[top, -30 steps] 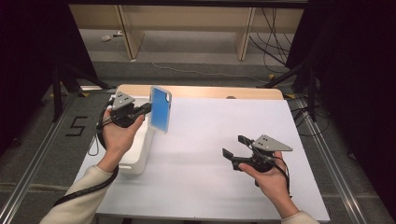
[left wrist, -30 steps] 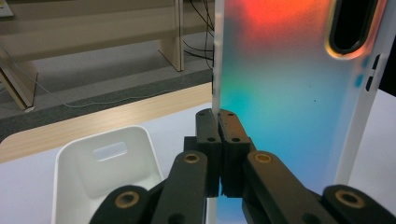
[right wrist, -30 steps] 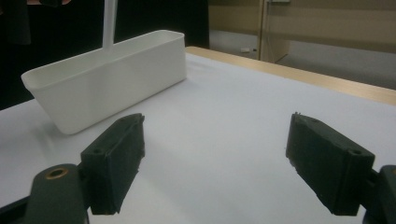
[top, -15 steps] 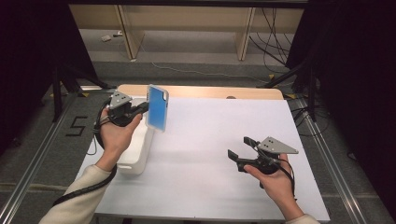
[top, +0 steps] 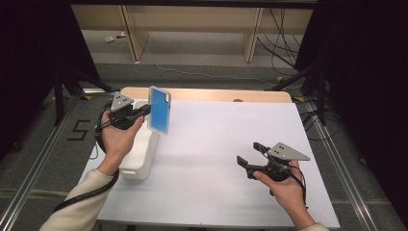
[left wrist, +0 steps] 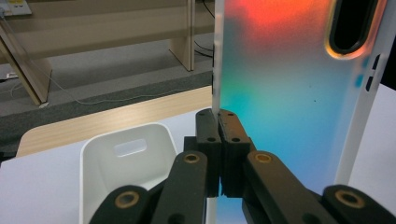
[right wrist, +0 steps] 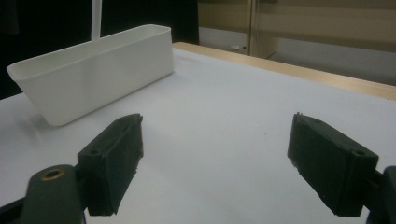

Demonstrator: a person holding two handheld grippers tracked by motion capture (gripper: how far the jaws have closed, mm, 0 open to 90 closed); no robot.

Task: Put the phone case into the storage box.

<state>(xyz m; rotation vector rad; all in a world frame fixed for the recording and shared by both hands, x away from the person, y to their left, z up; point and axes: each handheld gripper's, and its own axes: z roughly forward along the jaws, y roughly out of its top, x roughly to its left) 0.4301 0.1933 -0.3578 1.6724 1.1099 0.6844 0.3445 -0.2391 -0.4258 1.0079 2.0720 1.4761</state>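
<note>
The blue phone case [top: 159,109] is held upright in the air above the far end of the long white bin [top: 139,154], which stands at the left edge of the white table [top: 226,144]. It is best lowered edge-first and level, kept clear of the rim. The left gripper [top: 144,111] is clamped tight on the case's edge. The right gripper [top: 249,156] hangs wide open over the table, nothing between its jaws.

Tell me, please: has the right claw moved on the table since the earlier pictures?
Yes, slightly. In the high view the right claw has drifted a little toward the table's right edge and near edge, away from the white bin. Its jaws stand open.
</note>
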